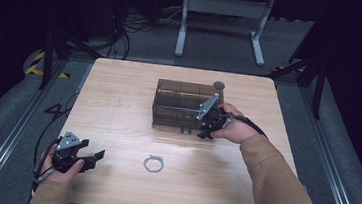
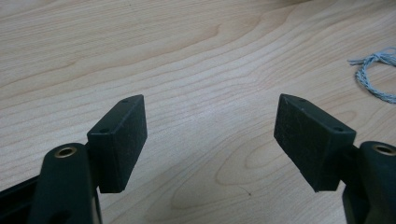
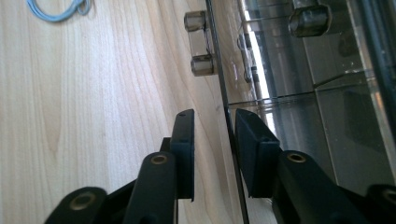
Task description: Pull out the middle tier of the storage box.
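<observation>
gripping the front edge of the smoky clear plastic box point(image 1: 181, 104) at the middle of the wooden table point(image 1: 118, 106), the right gripper point(image 3: 212, 135) straddles its thin lid panel, jaws narrowed but not visibly pinching. better to close squarely before lifting. the left gripper point(image 2: 210, 135) rests spread wide, near the twine loop point(image 1: 153, 164).

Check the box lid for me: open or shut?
Shut, it seems. The box shows its lid flat on top in the high view; the right claw straddles the lid's front edge, a gap showing at one pad.
</observation>
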A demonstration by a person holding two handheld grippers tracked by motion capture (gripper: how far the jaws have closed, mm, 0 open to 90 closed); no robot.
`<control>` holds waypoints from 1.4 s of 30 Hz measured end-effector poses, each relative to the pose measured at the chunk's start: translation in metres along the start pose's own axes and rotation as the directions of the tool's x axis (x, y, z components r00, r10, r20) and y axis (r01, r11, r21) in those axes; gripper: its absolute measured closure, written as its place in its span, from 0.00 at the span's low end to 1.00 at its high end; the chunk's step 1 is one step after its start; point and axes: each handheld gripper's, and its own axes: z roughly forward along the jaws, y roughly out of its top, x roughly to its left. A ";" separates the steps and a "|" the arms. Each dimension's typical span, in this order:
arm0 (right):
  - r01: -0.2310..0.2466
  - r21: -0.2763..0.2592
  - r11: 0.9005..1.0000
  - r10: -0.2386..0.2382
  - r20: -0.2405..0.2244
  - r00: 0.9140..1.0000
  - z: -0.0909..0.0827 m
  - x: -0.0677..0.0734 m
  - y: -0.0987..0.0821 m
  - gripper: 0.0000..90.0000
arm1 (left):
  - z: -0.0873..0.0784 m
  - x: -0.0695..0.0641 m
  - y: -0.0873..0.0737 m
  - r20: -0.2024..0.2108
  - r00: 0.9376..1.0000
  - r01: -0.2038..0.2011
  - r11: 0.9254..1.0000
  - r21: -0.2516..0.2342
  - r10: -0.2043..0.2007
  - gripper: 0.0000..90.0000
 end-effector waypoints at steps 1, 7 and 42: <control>-0.004 0.017 1.000 0.004 -0.001 1.000 0.000 0.001 0.000 0.80 | 0.000 0.000 0.000 0.000 1.000 -0.002 1.000 0.003 0.002 0.29; 0.017 0.022 1.000 -0.018 0.022 1.000 0.002 -0.002 0.001 0.90 | 0.000 0.000 0.000 0.001 1.000 -0.002 1.000 0.003 0.002 0.29; 0.112 0.028 0.993 -0.111 -0.031 0.993 -0.002 0.012 0.000 0.98 | 0.003 0.000 0.002 0.003 1.000 -0.004 1.000 0.003 0.004 0.29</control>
